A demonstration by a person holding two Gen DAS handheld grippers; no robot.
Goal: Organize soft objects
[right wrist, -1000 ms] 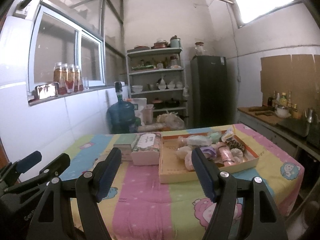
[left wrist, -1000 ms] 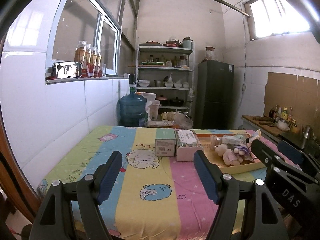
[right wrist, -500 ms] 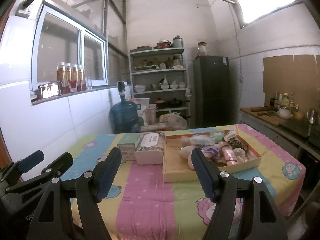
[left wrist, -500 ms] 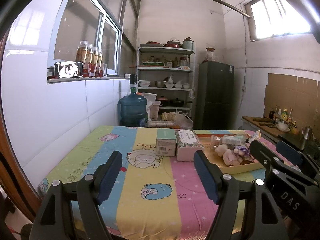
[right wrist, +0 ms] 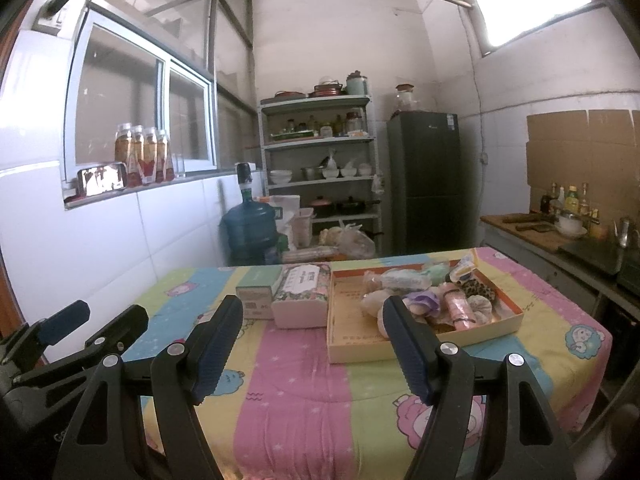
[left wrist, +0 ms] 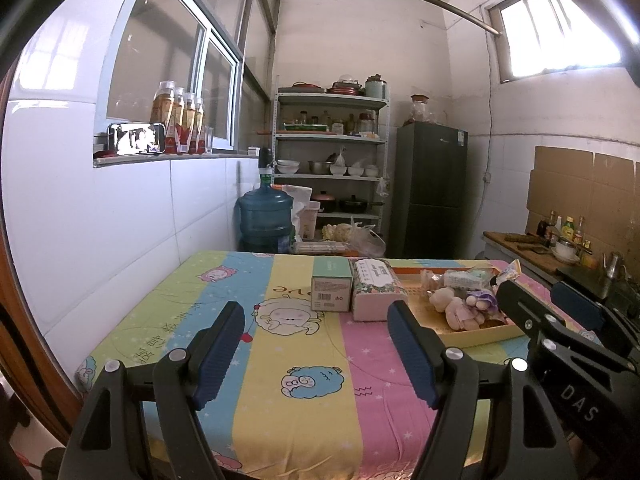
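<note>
Blue-padded left tongs [left wrist: 316,334] hung spread and empty over the worktop [left wrist: 296,400], soft objects [left wrist: 460,304] heaped in the tray [left wrist: 476,336]; from the right, right tongs [right wrist: 312,336] likewise gaped empty; that heap fitted sorting either finished or pending.

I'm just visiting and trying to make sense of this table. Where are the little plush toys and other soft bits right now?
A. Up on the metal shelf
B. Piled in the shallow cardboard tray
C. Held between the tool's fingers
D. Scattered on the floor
B: the soft toys lie heaped in the shallow tray on the table, beside the tissue pack, and both tools are open and hold nothing.
</note>
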